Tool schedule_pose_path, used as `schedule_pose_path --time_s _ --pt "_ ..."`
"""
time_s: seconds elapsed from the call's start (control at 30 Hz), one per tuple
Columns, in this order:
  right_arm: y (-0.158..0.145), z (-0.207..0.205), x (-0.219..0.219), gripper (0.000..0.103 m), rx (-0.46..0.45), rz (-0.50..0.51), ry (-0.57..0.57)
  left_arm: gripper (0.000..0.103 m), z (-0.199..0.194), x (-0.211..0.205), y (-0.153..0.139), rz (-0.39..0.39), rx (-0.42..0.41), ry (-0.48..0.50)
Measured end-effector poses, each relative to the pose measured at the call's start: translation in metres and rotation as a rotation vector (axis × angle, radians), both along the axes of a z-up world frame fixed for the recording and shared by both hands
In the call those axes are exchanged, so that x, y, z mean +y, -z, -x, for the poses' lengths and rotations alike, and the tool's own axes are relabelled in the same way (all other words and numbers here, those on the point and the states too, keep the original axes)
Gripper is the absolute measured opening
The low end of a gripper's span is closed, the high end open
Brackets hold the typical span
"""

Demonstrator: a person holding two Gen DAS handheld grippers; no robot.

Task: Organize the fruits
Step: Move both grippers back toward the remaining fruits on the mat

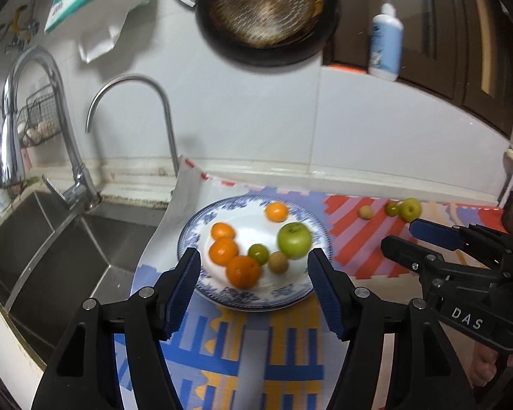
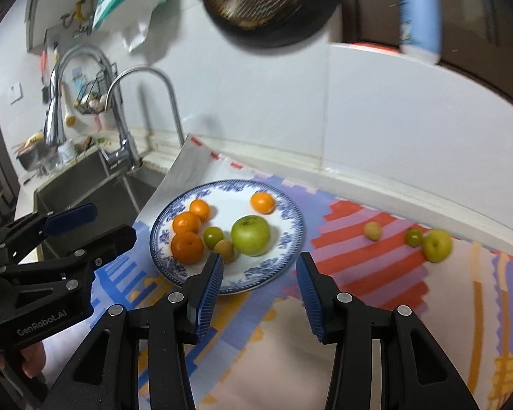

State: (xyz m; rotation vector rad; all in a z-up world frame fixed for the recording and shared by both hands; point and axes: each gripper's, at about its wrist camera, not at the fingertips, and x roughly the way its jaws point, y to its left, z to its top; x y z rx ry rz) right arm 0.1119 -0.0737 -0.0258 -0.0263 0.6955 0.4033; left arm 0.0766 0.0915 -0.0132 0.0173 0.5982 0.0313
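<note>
A blue-and-white patterned plate point(image 2: 292, 235) sits on a colourful mat point(image 2: 376, 273) spread over the desk, just right of a steel sink point(image 1: 51, 239). On the plate lie 4 oranges: 3 clustered at its left side, the nearest and largest point(image 2: 187, 247) touching the one behind it point(image 2: 186, 222), with a smaller one point(image 2: 199, 209) further back, and a 4th point(image 2: 262, 202) alone near the far rim. A large green apple point(image 2: 250, 235) rests at the plate's middle, with a small green fruit point(image 2: 213, 236) and a small yellowish-brown fruit point(image 2: 226, 250) just beside it on its left. Off the plate, well to the right on the mat, lie 3 more fruits: a small pale one point(image 2: 372, 231), a small dark green one point(image 2: 413, 237) and a yellow-green apple point(image 2: 437, 245), the last 2 touching or nearly so. Motion blur softens all the fruit, so their kinds beyond colour are hard to tell. The left gripper point(image 1: 254, 288) hangs above the plate's near edge, its jaws apart with nothing between them; the right gripper point(image 2: 260, 294) likewise stands parted and empty over the plate's near right rim. A hanging pan point(image 1: 266, 10) and a pump bottle point(image 1: 386, 41) are cut off at the top in the right wrist view.
</note>
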Motion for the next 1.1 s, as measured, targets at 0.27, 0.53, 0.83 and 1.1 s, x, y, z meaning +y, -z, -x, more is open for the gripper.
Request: schedule_pose_path --time_s 0.27,0.53,0.83,1.1 --pt "-0.018 0.020 -0.038 0.050 -0.051 -0.014 0.104 0.073 0.010 -0.031 -0.018 -0.018 -0.072 0.053" --pt "-0.025 0.029 -0.078 0.053 -0.084 -0.006 0.193 0.085 0.001 -0.070 -0.026 -0.019 -0.122 0.092" --pt "-0.028 0.022 -0.126 0.063 -0.088 -0.006 0.302 0.091 -0.026 -0.113 -0.030 -0.048 -0.133 0.150" --pt "-0.020 0.000 -0.155 0.069 -0.069 -0.003 0.348 0.091 -0.064 -0.141 -0.018 -0.051 -0.080 0.183"
